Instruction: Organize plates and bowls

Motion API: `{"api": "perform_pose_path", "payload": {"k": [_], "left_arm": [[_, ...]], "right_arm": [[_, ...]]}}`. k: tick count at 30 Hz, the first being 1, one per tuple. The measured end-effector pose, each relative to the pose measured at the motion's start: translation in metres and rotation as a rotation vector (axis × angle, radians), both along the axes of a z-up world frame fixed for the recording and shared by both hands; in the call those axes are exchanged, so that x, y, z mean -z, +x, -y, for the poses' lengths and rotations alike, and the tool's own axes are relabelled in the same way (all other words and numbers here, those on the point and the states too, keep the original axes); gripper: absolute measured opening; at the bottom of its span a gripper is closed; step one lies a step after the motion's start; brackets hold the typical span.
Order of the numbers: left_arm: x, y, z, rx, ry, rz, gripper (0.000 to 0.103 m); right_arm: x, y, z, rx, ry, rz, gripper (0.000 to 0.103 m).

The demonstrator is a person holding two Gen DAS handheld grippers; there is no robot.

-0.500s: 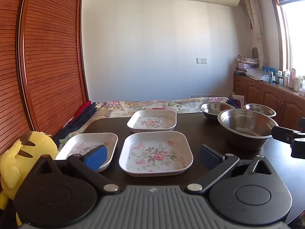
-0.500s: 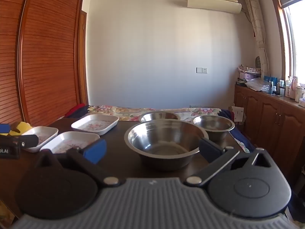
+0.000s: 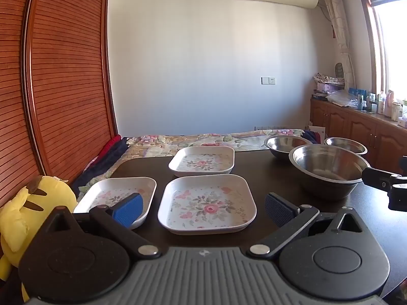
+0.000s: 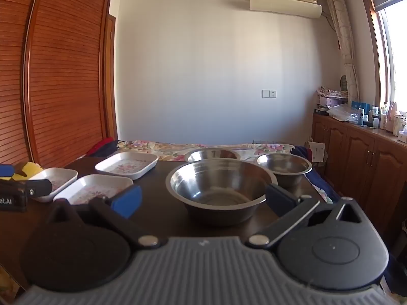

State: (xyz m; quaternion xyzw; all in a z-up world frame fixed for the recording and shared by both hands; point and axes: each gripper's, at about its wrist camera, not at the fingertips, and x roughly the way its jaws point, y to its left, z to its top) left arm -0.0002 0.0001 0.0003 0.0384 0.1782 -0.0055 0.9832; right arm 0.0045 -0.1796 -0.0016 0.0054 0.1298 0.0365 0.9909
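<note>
A: Where are the plates?
B: Three white square floral plates (image 3: 206, 203) sit mid-frame on the dark counter (image 3: 267, 175); three round steel bowls (image 4: 221, 188) sit right.
A: Grippers?
B: Left gripper (image 3: 203, 207) and right gripper (image 4: 203, 199) gape, empty.

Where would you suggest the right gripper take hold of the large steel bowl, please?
On the near rim of the large steel bowl, from this side: one finger inside, one outside. The thin flared lip suits the open right gripper.
</note>
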Motion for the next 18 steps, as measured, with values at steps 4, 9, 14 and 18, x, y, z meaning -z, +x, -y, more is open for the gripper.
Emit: {"api": "perform_pose_path", "payload": {"k": [4, 9, 14, 18], "left_arm": [[-0.0001, 0.0, 0.0, 0.0, 0.0, -0.001, 0.103], [-0.0006, 0.0005, 0.0024, 0.003, 0.0, -0.001, 0.103], [-0.0007, -0.0003, 0.0014, 0.001, 0.001, -0.001, 0.103], [-0.0009, -0.0004, 0.0015, 0.001, 0.001, -0.001, 0.103]], "right_arm": [[-0.0004, -0.0002, -0.0006, -0.001, -0.001, 0.001, 0.103], [-0.0004, -0.0016, -0.0006, -0.002, 0.0, 0.001, 0.103], [-0.0011, -0.0015, -0.001, -0.003, 0.0, 0.001, 0.103], [-0.0008, -0.0014, -0.001, -0.003, 0.0, 0.002, 0.103]]}}
